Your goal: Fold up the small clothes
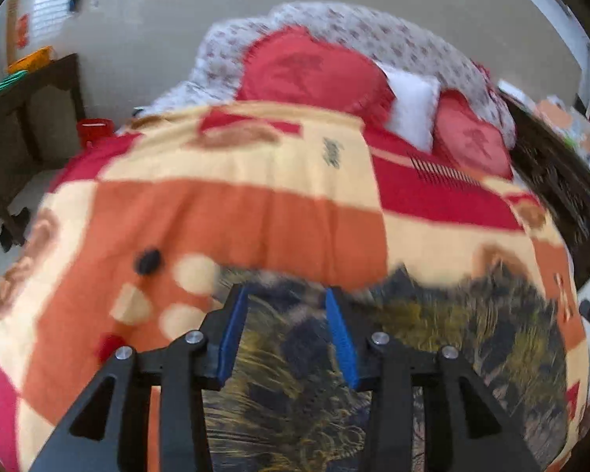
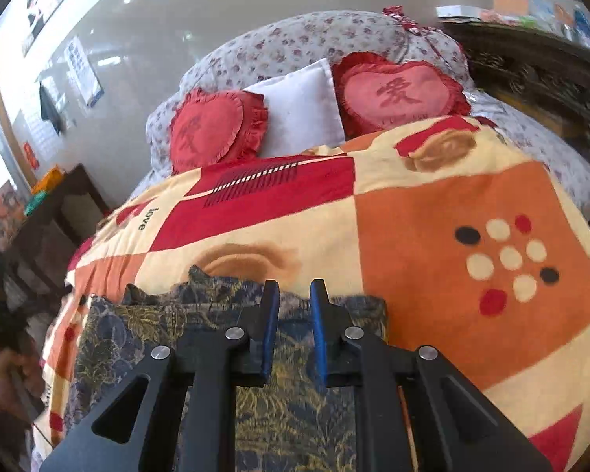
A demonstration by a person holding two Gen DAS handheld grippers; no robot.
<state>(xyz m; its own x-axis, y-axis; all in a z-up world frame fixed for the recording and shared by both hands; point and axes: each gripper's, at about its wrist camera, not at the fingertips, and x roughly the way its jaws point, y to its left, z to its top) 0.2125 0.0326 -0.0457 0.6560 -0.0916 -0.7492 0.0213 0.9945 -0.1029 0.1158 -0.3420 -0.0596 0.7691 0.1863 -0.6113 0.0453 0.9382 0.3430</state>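
A dark blue and yellow patterned garment (image 1: 295, 373) lies flat on the bed's orange, red and cream blanket (image 1: 255, 216). My left gripper (image 1: 285, 299) hovers over the garment's far edge. It is open, and only the cloth below shows in the gap between its blue pads. In the right wrist view the same garment (image 2: 137, 334) lies spread with a straight folded edge to the left. My right gripper (image 2: 295, 289) sits at its far edge with a narrow gap between the pads, and I see no cloth pinched there.
Two red heart cushions (image 2: 212, 129) and a white pillow (image 2: 303, 106) lie at the head of the bed against a floral quilt (image 2: 295, 39). A dark side table (image 2: 59, 212) stands left of the bed. Carved dark wooden furniture (image 2: 531, 74) stands to the right.
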